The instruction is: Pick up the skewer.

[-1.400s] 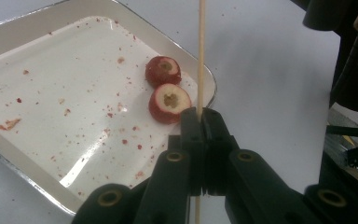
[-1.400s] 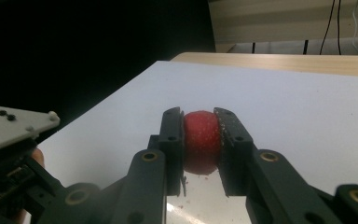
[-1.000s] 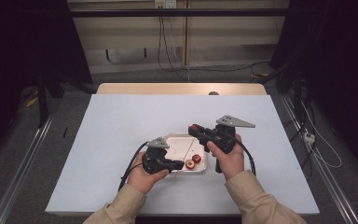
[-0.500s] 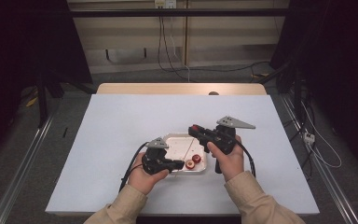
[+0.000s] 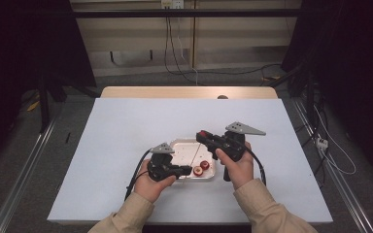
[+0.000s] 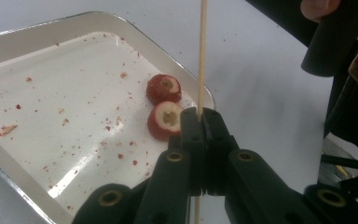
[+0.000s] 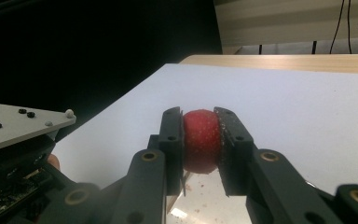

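Stick (image 6: 202,56) was pinched tight in your left hand-held gripper (image 6: 200,116); your right hand-held gripper (image 7: 200,135) squeezed a red fruit (image 7: 201,140) above the tray (image 5: 175,145).

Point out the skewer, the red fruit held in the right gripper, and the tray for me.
skewer (image 6: 202,56), left gripper view, mid-shaft above the jaws.
red fruit (image 7: 201,140), right gripper view, its front face.
tray (image 6: 98,18), left gripper view, far rim.
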`<move>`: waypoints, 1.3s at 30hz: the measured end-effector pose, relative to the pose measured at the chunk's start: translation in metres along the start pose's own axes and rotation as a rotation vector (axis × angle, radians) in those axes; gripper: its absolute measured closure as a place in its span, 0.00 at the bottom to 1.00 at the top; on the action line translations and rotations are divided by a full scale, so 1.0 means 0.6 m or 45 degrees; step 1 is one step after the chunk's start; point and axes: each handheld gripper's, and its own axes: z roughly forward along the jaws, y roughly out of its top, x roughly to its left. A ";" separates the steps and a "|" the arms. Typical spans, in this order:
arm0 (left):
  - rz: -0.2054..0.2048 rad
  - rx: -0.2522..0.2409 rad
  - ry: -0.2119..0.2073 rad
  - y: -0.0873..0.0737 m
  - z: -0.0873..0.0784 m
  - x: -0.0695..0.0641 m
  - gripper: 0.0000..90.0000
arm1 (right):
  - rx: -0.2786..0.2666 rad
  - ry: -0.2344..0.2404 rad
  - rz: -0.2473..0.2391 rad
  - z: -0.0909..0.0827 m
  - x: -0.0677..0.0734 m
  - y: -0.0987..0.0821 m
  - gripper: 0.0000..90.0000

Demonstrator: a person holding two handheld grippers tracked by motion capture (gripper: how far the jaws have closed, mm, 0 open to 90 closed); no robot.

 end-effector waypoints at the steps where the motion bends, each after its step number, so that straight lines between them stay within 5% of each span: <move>1: -0.009 -0.009 0.001 0.000 0.000 0.001 0.99 | -0.004 -0.002 0.009 0.000 0.000 0.000 0.82; 6: -0.050 -0.055 0.006 -0.001 -0.005 0.008 0.99 | -0.003 0.004 0.018 -0.001 0.001 -0.006 0.82; 16: 0.002 -0.078 0.035 0.000 -0.005 0.002 0.99 | 0.008 0.045 0.082 0.003 0.006 -0.020 0.80; 20: 0.005 -0.082 0.045 0.000 -0.007 0.002 0.99 | 0.010 0.034 0.108 0.005 0.006 -0.020 0.64; 26: 0.025 -0.061 0.061 -0.001 -0.003 0.001 0.99 | 0.000 0.040 0.124 0.003 0.004 -0.016 0.68; 29: 0.039 -0.070 0.065 0.001 -0.005 -0.001 0.99 | 0.004 0.043 0.120 0.003 0.002 -0.015 0.82; 39: 0.031 -0.110 0.101 -0.001 -0.008 0.000 1.00 | -0.001 0.068 0.134 0.008 0.007 -0.017 0.82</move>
